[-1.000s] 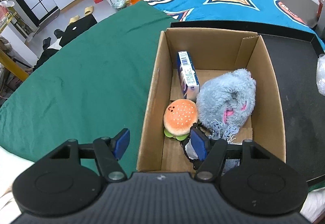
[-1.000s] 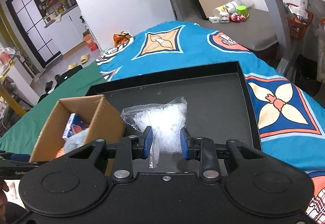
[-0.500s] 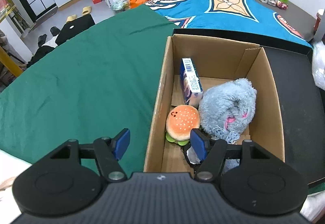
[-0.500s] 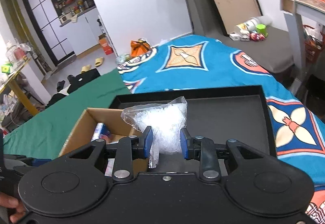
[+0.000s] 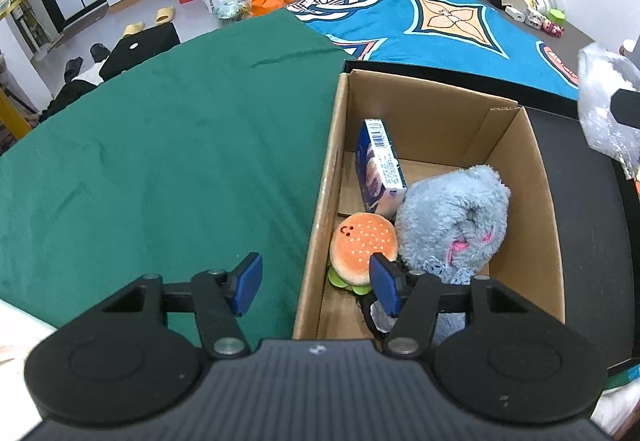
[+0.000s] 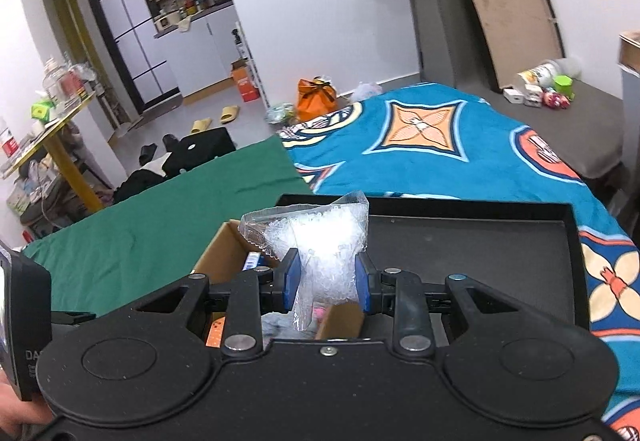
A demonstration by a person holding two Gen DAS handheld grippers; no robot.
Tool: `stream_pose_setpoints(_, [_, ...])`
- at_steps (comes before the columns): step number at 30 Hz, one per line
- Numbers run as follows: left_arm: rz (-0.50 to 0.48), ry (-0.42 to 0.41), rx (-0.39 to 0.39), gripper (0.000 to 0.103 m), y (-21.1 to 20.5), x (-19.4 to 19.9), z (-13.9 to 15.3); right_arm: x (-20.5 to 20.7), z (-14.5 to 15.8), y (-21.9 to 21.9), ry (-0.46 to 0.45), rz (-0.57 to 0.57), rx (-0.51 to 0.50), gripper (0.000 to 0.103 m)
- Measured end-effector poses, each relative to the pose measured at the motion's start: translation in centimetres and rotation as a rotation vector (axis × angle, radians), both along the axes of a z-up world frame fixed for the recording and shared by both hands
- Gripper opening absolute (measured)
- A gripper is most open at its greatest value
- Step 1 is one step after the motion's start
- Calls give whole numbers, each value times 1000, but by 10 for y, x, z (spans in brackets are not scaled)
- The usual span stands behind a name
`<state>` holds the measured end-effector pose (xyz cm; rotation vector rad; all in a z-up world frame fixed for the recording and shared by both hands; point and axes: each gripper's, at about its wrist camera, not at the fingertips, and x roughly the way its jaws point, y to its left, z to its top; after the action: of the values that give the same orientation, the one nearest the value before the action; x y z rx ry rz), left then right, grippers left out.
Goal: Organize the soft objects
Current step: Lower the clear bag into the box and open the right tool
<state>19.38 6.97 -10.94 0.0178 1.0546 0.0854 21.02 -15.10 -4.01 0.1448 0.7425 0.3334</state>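
Note:
An open cardboard box (image 5: 420, 113) holds a burger plush (image 5: 364, 241), a fluffy grey-blue plush (image 5: 456, 217) and a blue carton (image 5: 378, 161). My left gripper (image 5: 316, 281) straddles the box's left wall, one finger over the green cloth and the other inside by the burger. Its jaws are closing and its pads press on nothing. My right gripper (image 6: 327, 281) is shut on a clear plastic bag of white filling (image 6: 320, 241), held in the air above the box (image 6: 220, 257). The same bag (image 5: 604, 109) shows at the right edge of the left wrist view.
The box stands at the left end of a black tray (image 6: 460, 241) on a bed. A green cloth (image 5: 160, 161) covers the left side and a blue patterned blanket (image 6: 440, 145) the far side. A dark item (image 5: 374, 315) lies in the box's near corner.
The right gripper has lifted the bag off the tray and carried it left over the box. The bag now shows in the left wrist view. The left jaws have narrowed slightly.

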Motion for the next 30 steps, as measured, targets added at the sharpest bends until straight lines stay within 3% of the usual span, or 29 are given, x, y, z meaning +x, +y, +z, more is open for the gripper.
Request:
stream_pose_setpoints(4, [9, 5, -25, 42, 6, 3, -4, 6, 2, 13, -4, 24, -3, 29])
stream_pose_setpoints(6, [11, 13, -39, 30, 8, 4, -6, 9, 2, 19, -3, 35, -4, 29])
stream_pose_setpoints(12, [6, 16, -64, 12, 11, 7, -9, 15, 3, 37, -3, 70, -10, 29])
stream_pose_setpoints(15, [10, 13, -73, 10, 13, 8, -9, 19, 2, 44, 2, 93, -4, 32])
stream_pose_setpoints(18, [10, 14, -80, 10, 15, 8, -10, 24, -3, 48, 22, 114, -7, 46])
stream_pose_setpoints(30, [31, 28, -59, 14, 11, 6, -4, 3, -9, 2, 73, -8, 17, 49])
